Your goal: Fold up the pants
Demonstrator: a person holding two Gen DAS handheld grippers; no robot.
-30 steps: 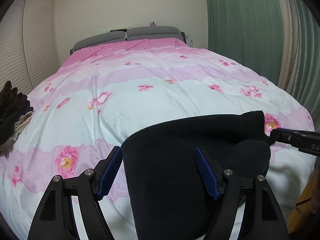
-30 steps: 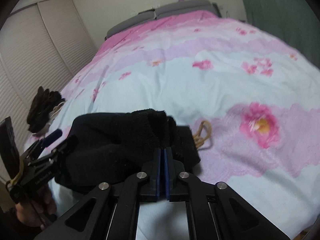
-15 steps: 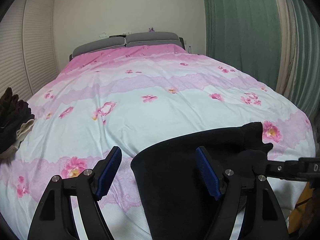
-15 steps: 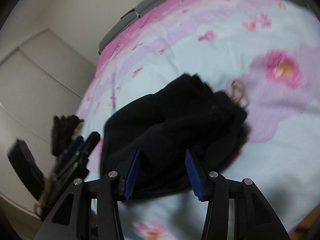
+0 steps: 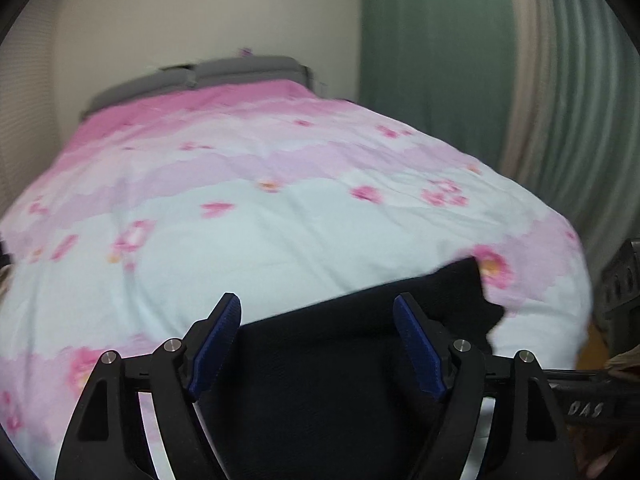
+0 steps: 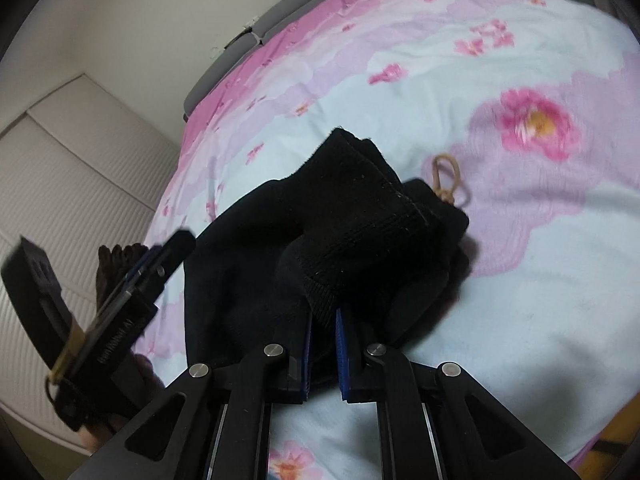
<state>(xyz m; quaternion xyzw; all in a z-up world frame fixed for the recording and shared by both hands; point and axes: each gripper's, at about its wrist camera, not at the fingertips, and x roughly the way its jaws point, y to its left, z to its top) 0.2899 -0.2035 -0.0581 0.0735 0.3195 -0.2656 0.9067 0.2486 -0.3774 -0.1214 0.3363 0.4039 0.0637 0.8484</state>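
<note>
Black pants lie folded on the near edge of a pink floral duvet. My left gripper hovers over them with its jaws opening; its blue pads stand wide apart and touch no cloth. In the right wrist view the pants are bunched, a ribbed cuff on top. My right gripper is closing, and its pads pinch a fold of the black cloth. The left gripper shows at that view's left edge, held by a hand.
A tan loop of cord lies on the duvet just past the pants. A dark heap of clothes sits at the bed's left side. Green curtains hang right, slatted wardrobe doors left, a grey headboard far.
The right gripper opened, rolled, and has shut again on a fold of the pants. The left gripper rose and drew back, its jaws a little wider.
</note>
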